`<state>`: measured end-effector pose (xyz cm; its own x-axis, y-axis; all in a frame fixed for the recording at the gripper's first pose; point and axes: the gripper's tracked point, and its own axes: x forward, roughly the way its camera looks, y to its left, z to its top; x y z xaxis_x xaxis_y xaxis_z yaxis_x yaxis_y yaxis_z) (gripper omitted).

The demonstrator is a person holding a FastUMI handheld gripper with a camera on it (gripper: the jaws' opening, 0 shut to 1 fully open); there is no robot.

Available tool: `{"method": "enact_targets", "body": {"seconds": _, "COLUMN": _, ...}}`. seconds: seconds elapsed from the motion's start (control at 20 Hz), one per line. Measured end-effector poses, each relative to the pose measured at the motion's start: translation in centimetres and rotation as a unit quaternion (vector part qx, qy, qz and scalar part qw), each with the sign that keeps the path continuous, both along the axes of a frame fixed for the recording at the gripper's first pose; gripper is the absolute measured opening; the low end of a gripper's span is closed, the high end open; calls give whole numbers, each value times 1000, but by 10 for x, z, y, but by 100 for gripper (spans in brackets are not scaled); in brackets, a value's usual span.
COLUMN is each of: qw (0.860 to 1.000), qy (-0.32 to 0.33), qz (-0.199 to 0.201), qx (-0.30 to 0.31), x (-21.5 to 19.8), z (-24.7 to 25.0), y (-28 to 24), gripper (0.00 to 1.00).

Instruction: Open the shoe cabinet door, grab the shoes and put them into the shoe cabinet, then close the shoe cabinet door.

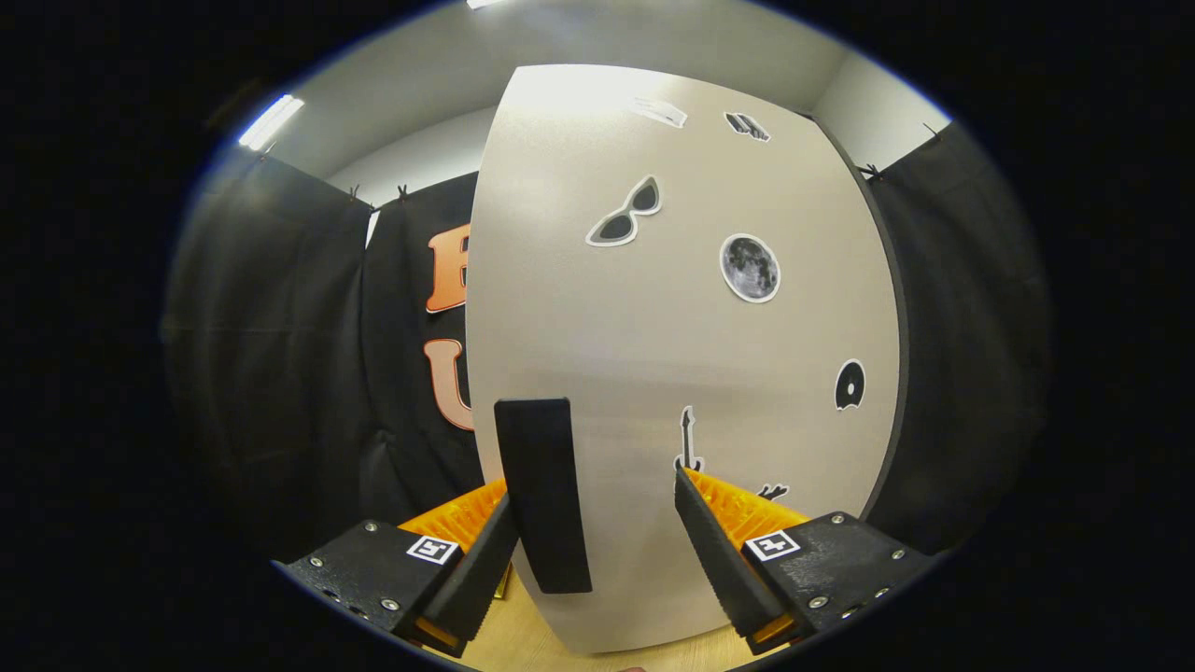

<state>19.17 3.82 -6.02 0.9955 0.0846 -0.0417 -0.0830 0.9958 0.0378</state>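
Gripper view is looking straight at the shoe cabinet door [672,308], and the gripper [597,499] is sitting level and square to it, fingers reaching forward from six o'clock. Its jaws are standing wide apart, gripping nothing. The left finger [485,560] is lying right beside the black handle [543,495], which is rising upright between the two fingers, nearer the left one; whether they are touching, I cannot tell. The right finger [714,551] is staying apart from the handle, over bare door panel.

Below the fingers a strip of light wooden floor [523,644] is showing. Further out, the pale door is standing shut, carrying stickers: a guitar [688,439] just ahead of the right finger, sunglasses [624,213] at twelve o'clock, a moon [750,268] at one. Black booth cloth [280,327] is hanging at nine and three o'clock, white ceiling [597,47] beyond.
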Motion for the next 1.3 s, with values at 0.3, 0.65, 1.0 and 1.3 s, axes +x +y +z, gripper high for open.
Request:
{"method": "enact_targets", "body": {"seconds": 0.3, "qw": 1000, "qy": 3, "qz": -23, "qx": 4, "x": 13, "z": -2, "y": 4, "gripper": 96}}
{"method": "enact_targets", "body": {"seconds": 0.65, "qw": 999, "qy": 3, "qz": -46, "qx": 9, "x": 16, "z": 0, "y": 6, "gripper": 96}}
{"method": "enact_targets", "body": {"seconds": 1.0, "qw": 998, "qy": -2, "qz": -54, "qx": 11, "x": 14, "z": 7, "y": 13, "gripper": 96}}
{"method": "enact_targets", "body": {"seconds": 1.3, "qw": 999, "qy": -4, "qz": -52, "qx": 9, "x": 4, "z": 11, "y": 20, "gripper": 96}}
